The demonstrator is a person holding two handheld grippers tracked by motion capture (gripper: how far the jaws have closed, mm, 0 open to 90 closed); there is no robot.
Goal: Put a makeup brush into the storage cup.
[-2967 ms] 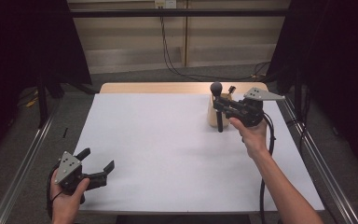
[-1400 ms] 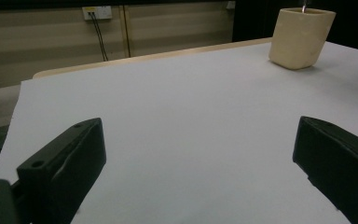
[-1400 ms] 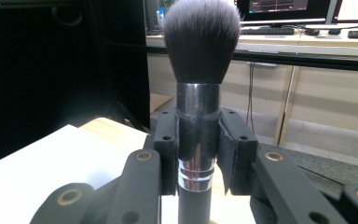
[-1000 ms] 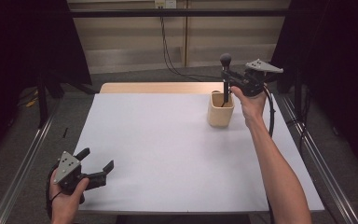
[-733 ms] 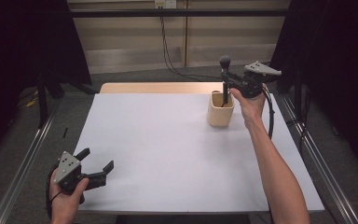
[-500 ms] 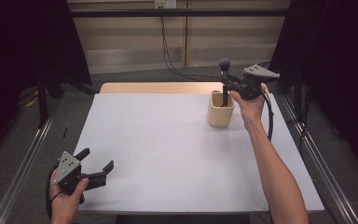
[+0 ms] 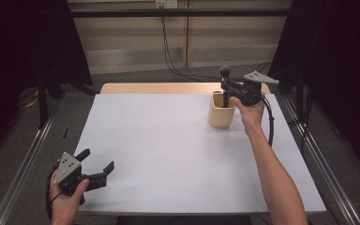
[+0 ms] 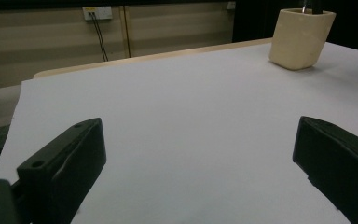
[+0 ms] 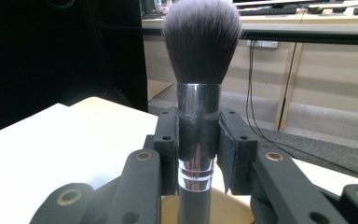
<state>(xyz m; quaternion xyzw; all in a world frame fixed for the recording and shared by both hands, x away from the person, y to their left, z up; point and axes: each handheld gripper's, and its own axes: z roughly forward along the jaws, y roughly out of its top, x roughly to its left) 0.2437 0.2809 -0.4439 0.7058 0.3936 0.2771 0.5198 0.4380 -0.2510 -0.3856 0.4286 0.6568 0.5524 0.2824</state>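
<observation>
Right tongs [image 9: 198,149] clenched on makeup brush [image 9: 200,70] ferrule, handle partly inside beige cup [image 7: 221,110] at bench [image 7: 168,154] far right. Left tongs [image 7: 96,171] released, idle. Risk: off-centre release tips light cup; handle snags rim.

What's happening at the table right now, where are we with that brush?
The right tongs are clamped on the silver ferrule of a makeup brush, bristles up, with its handle lowered into the beige cup at the far right of the white table. It is not let go yet. The left tongs rest open and empty at the near left corner, well away from the cup.
</observation>
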